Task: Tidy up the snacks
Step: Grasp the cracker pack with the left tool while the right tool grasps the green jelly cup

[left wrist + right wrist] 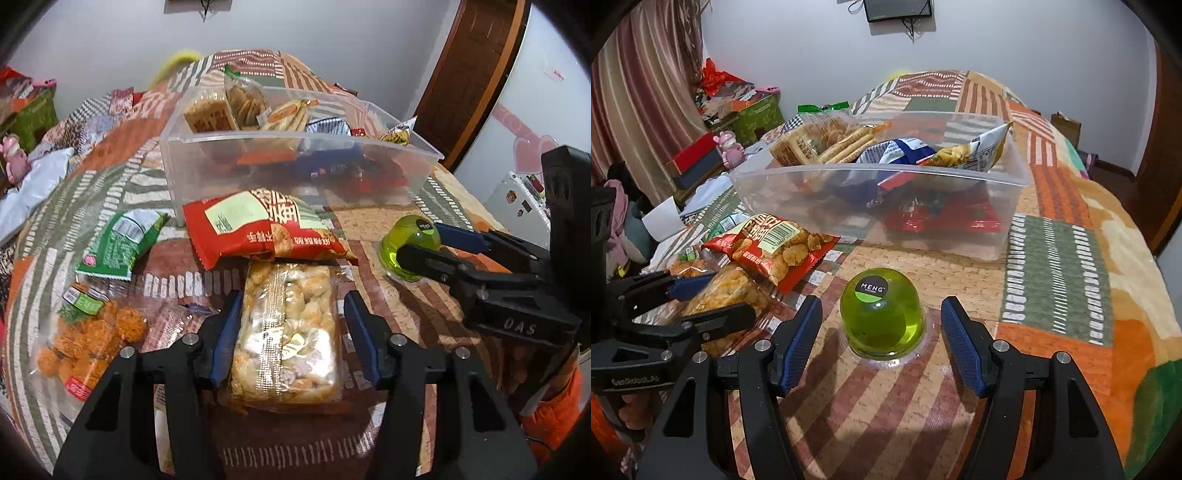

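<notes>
A clear plastic bin [295,147] [879,184] with several snack packs inside stands on a patchwork blanket. My left gripper [291,332] is open, its blue pads either side of a clear pack of puffed snacks [288,332], which also shows in the right wrist view [727,291]. My right gripper [881,339] is open around a green jelly dome [881,317], with a gap on each side. The dome [410,247] and right gripper [424,243] show in the left wrist view. A red snack bag [258,225] [775,247] lies between pack and bin.
A green packet [118,243] and a clear bag of orange snack balls [88,339] lie left of the puffed pack. The left gripper [701,299] shows at the left of the right wrist view. Boxes and clutter [738,114] stand beyond the blanket's left edge.
</notes>
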`<action>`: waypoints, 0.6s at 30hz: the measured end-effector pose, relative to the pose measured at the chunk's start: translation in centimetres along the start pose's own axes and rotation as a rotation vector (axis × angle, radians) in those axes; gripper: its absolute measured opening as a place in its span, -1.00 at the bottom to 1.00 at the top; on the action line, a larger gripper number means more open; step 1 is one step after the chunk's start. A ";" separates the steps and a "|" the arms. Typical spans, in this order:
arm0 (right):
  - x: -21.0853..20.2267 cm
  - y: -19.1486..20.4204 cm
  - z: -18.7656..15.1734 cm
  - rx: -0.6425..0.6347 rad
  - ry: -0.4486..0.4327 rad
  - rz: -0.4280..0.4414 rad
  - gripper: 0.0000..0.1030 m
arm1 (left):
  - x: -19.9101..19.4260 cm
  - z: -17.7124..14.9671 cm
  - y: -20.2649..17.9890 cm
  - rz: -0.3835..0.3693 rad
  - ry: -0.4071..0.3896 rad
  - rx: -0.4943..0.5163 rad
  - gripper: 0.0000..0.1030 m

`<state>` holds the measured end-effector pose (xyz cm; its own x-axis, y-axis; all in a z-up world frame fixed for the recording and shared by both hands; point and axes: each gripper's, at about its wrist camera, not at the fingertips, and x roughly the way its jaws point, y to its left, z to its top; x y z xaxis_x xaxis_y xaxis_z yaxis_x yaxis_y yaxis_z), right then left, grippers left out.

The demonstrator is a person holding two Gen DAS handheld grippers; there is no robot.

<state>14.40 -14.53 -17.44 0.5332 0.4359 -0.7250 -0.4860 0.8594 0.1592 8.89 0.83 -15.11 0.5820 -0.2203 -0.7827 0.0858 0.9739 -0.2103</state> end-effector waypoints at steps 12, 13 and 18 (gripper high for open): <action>0.2 0.2 -0.2 -0.002 -0.001 0.007 -0.14 | 0.0 -1.0 -0.5 0.018 -0.001 -0.010 -0.12; 0.1 0.2 -0.3 -0.003 -0.003 0.005 -0.15 | -0.2 -1.0 -0.5 0.018 -0.004 -0.014 -0.12; -0.7 0.3 -0.2 -0.002 -0.021 0.008 -0.15 | -1.9 -0.8 -0.3 0.026 -0.042 -0.028 -0.12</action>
<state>13.73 -14.58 -17.05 0.5434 0.4484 -0.7097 -0.4920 0.8551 0.1636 7.08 0.89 -14.06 0.6171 -0.1915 -0.7632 0.0476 0.9772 -0.2067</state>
